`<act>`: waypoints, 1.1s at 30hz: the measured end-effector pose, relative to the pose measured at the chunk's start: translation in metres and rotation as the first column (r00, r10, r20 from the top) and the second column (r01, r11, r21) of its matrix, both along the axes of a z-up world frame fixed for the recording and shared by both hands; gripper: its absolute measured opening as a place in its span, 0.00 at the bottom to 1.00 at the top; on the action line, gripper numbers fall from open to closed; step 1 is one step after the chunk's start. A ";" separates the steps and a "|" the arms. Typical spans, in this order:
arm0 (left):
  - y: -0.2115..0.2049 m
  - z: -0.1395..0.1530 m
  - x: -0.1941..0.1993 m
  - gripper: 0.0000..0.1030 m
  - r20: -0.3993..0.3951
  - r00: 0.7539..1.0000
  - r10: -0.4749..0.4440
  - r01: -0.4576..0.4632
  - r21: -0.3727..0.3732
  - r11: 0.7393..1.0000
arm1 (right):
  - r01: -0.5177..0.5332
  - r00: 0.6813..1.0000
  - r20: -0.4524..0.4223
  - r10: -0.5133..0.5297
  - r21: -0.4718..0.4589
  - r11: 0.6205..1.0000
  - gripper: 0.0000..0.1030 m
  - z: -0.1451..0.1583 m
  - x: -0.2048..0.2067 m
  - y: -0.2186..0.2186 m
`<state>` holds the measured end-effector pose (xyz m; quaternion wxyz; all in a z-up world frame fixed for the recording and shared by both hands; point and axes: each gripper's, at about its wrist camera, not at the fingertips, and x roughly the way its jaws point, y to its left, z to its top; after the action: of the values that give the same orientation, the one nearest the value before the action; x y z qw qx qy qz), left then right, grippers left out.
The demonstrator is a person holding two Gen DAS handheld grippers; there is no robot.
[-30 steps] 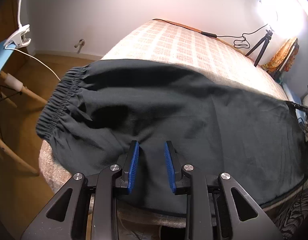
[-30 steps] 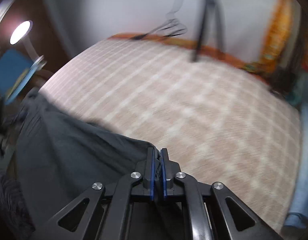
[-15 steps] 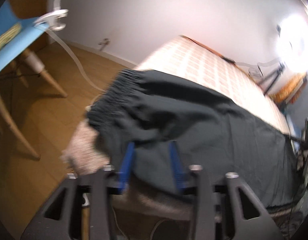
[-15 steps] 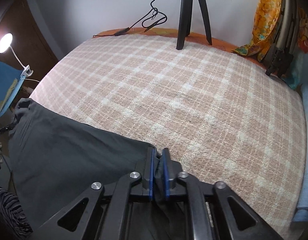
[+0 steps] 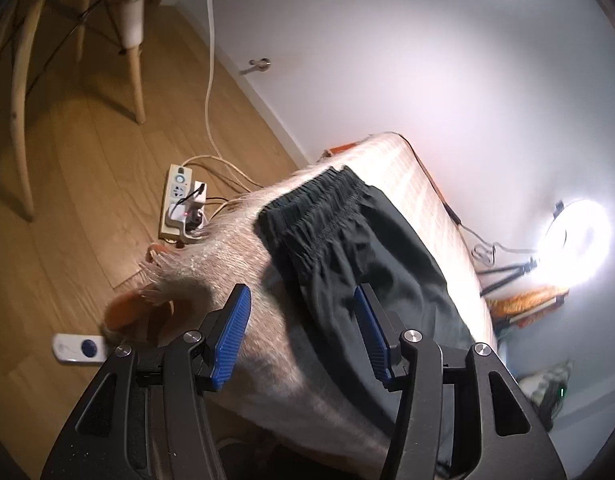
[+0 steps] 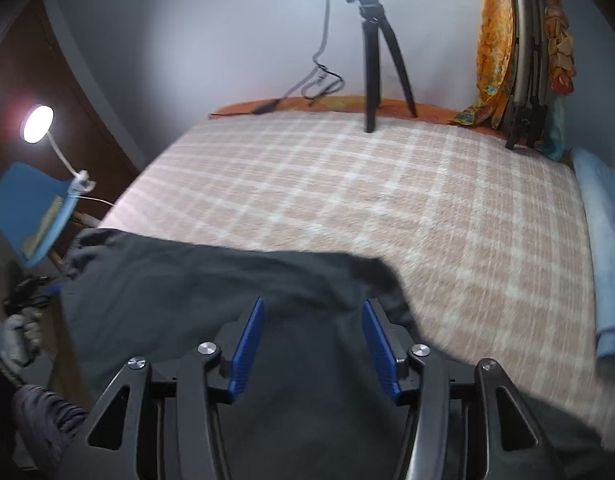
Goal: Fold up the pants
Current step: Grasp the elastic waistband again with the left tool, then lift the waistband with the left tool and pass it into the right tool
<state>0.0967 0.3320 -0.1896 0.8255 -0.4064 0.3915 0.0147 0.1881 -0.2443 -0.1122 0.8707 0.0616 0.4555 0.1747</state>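
Dark grey pants [image 5: 347, 248] lie flat on the checked blanket of the bed [image 5: 235, 264], with the elastic waistband [image 5: 311, 204] at the bed's end by the floor. My left gripper [image 5: 300, 294] hovers over the near edge of the pants close to the waistband. Its jaws are opening, and no cloth is pinched between them. In the right wrist view the pants [image 6: 187, 280] spread across the near side of the bed [image 6: 347, 184]. My right gripper [image 6: 313, 306] hangs just above them with its jaws opening and the blue pads free of the fabric.
A power strip [image 5: 179, 200] with cables and a small white device [image 5: 79, 348] lie on the wooden floor beside chair legs [image 5: 135, 60]. A tripod [image 6: 375, 48] stands at the bed's far edge. A blue cloth [image 6: 603, 240] lies along the right side. A gloved hand [image 6: 17, 336] shows at the left.
The right gripper, shut on the pants' edge before, has opened and let go of it. The left gripper has opened wider, rolled, and swung toward the waistband end of the bed.
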 end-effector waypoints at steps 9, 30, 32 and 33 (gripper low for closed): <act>0.005 -0.010 0.010 0.51 0.061 0.998 0.034 -0.029 -0.076 0.997 | -0.008 1.000 0.015 0.006 0.098 0.995 0.53 0.013 -0.042 0.009; -0.005 -0.018 0.023 0.23 0.174 0.983 0.064 -0.049 -0.087 0.995 | -0.059 0.998 -0.019 0.061 0.072 0.996 0.54 0.017 -0.034 0.054; -0.006 -0.017 0.024 0.23 0.165 0.984 0.067 -0.056 -0.070 0.996 | -0.065 0.998 -0.017 0.067 0.068 0.996 0.54 0.020 -0.035 0.058; -0.006 -0.019 0.024 0.23 0.156 0.985 0.075 -0.062 -0.084 0.995 | -0.067 0.998 -0.016 0.068 0.066 0.996 0.54 0.021 -0.037 0.059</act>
<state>0.1210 0.3263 -0.2083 0.8364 -0.4518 0.3103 -0.0048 0.1515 -0.1850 -0.0908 0.8578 0.0762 0.4591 0.2181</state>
